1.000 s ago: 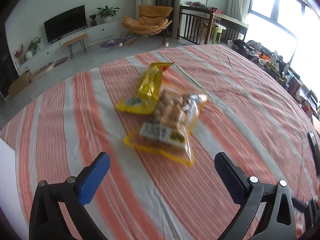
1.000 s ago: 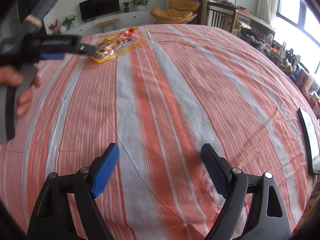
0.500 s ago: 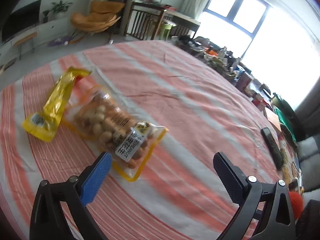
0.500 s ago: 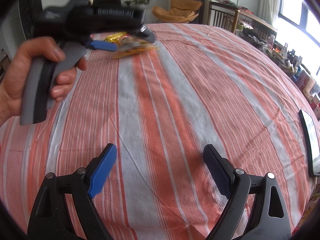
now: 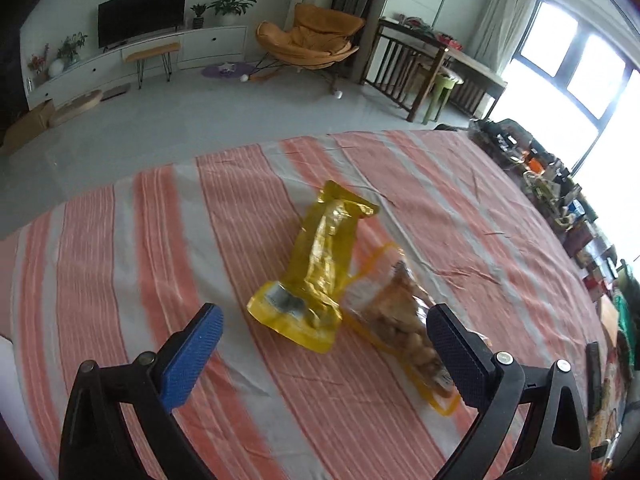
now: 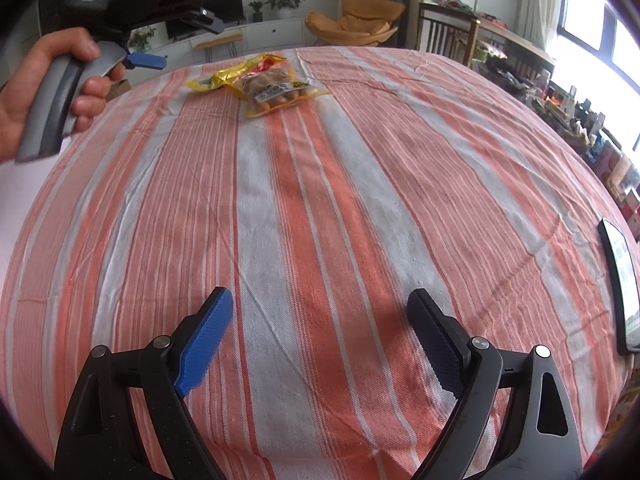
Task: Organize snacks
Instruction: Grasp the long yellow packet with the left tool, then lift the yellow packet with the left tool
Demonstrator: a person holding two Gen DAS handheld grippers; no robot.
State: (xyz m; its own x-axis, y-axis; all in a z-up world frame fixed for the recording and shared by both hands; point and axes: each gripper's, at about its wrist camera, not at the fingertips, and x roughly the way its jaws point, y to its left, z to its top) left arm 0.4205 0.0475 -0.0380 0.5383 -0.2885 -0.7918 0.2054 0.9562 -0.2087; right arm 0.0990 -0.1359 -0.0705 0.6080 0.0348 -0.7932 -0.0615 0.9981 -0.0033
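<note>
A: On the striped cloth (image 6: 360,200), the yellow packet (image 5: 316,268) is lying against the clear nut bag (image 5: 404,320), touching.

B: Both claws are standing wide, holding nothing; the left gripper (image 5: 324,344) is hovering above them, the right gripper (image 6: 320,332) well apart.

A: Closing now is risking pinching both bags together.

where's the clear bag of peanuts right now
In the left wrist view the clear bag of peanuts lies on the striped tablecloth, touching the yellow packet on its right.
</note>
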